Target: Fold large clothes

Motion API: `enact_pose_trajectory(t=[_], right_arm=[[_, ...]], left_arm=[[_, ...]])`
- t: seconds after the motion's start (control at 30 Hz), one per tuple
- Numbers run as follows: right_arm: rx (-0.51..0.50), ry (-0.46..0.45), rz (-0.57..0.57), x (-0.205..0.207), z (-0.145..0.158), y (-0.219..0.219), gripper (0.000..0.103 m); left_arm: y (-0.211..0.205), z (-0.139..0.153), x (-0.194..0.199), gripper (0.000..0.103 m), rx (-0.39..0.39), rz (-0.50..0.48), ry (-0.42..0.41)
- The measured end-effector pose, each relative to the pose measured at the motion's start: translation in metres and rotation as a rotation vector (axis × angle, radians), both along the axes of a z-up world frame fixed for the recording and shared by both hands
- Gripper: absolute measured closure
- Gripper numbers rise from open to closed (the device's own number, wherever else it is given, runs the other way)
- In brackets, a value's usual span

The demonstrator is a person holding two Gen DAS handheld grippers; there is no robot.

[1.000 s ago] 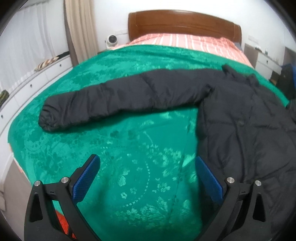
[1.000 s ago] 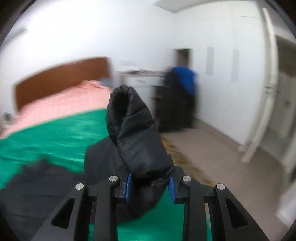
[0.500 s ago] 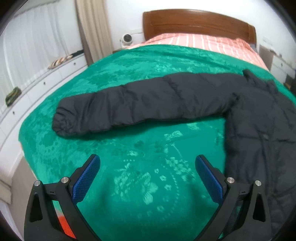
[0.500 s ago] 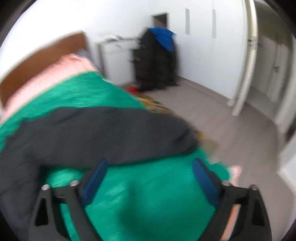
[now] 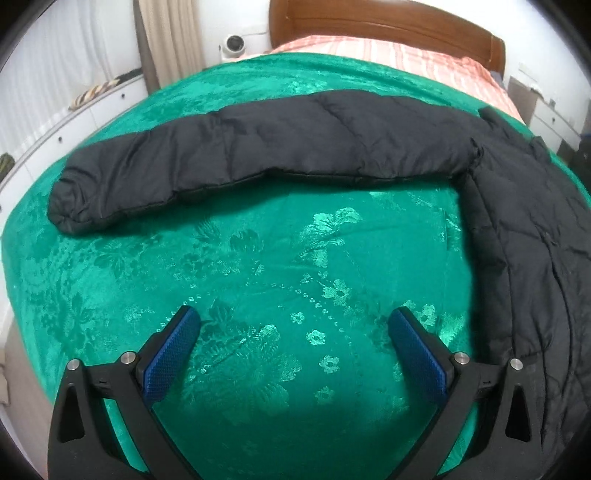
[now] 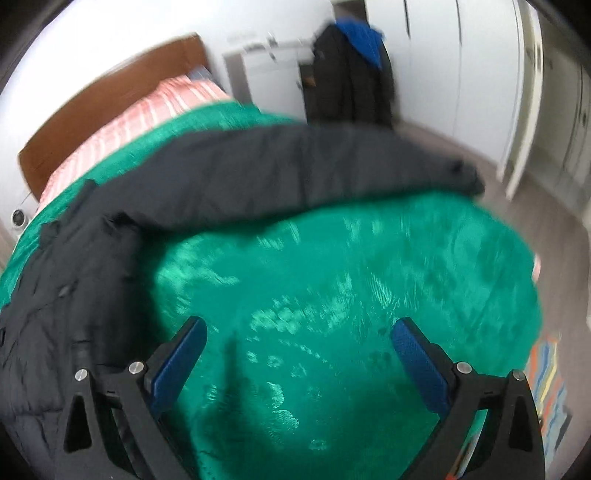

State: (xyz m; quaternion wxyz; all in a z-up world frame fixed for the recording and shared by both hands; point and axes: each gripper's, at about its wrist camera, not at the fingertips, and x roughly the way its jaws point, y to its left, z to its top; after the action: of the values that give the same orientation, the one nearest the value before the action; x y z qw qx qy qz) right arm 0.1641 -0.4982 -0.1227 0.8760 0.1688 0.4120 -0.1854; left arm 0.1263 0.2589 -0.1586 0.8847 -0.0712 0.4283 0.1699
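A black puffer jacket (image 5: 524, 236) lies flat on the green bedspread (image 5: 258, 280). In the left wrist view its left sleeve (image 5: 236, 155) stretches out to the left, cuff near the bed's left edge. My left gripper (image 5: 295, 332) is open and empty above bare bedspread, below that sleeve. In the right wrist view the other sleeve (image 6: 295, 166) stretches right toward the bed's edge, and the jacket body (image 6: 55, 295) is at left. My right gripper (image 6: 299, 339) is open and empty over the bedspread (image 6: 332, 295), below this sleeve.
A wooden headboard (image 5: 384, 26) and striped pink sheet (image 5: 388, 55) are at the bed's far end. White cabinets (image 5: 55, 122) run along the left. A chair with dark clothes (image 6: 347, 77), white wardrobes (image 6: 517, 92) and a striped rug (image 6: 550, 376) are right of the bed.
My right gripper let go of the right sleeve, which now lies spread on the bed, and drew back open. My left gripper shifted left along the bedspread, still open.
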Motion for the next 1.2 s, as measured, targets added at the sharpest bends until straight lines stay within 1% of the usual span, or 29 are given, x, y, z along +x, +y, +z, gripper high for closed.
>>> enact_pose_trajectory(t=[0.1, 0.23, 0.27, 0.3, 0.43, 0.6, 0.8, 1.2], right_arm=[[-0.004, 0.032, -0.003, 0.004, -0.005, 0.001, 0.000], [-0.091, 0.137, 0.010, 0.020, -0.016, 0.011, 0.000], [-0.109, 0.149, 0.010, 0.021, -0.017, 0.014, 0.000], [-0.120, 0.153, 0.008, 0.022, -0.018, 0.015, 0.000], [-0.102, 0.140, 0.004, 0.020, -0.019, 0.010, 0.000], [-0.118, 0.152, 0.005, 0.018, -0.020, 0.008, 0.000], [-0.136, 0.168, 0.006, 0.026, -0.026, 0.015, 0.000], [-0.144, 0.173, 0.006, 0.028, -0.029, 0.015, 0.000]], left_arm=[[-0.002, -0.001, -0.003, 0.000, 0.007, -0.006, -0.002], [-0.003, -0.001, -0.006, 0.000, 0.003, -0.009, -0.008], [-0.004, -0.001, -0.006, 0.000, 0.007, -0.010, -0.010], [-0.003, -0.002, -0.005, 0.000, 0.010, -0.010, -0.011], [-0.004, -0.002, -0.006, 0.000, 0.013, -0.011, -0.015], [-0.005, -0.002, -0.008, 0.000, 0.016, -0.010, -0.017], [-0.006, -0.001, -0.009, 0.000, 0.018, -0.009, -0.018], [-0.006, -0.001, -0.009, 0.000, 0.023, -0.007, -0.020]])
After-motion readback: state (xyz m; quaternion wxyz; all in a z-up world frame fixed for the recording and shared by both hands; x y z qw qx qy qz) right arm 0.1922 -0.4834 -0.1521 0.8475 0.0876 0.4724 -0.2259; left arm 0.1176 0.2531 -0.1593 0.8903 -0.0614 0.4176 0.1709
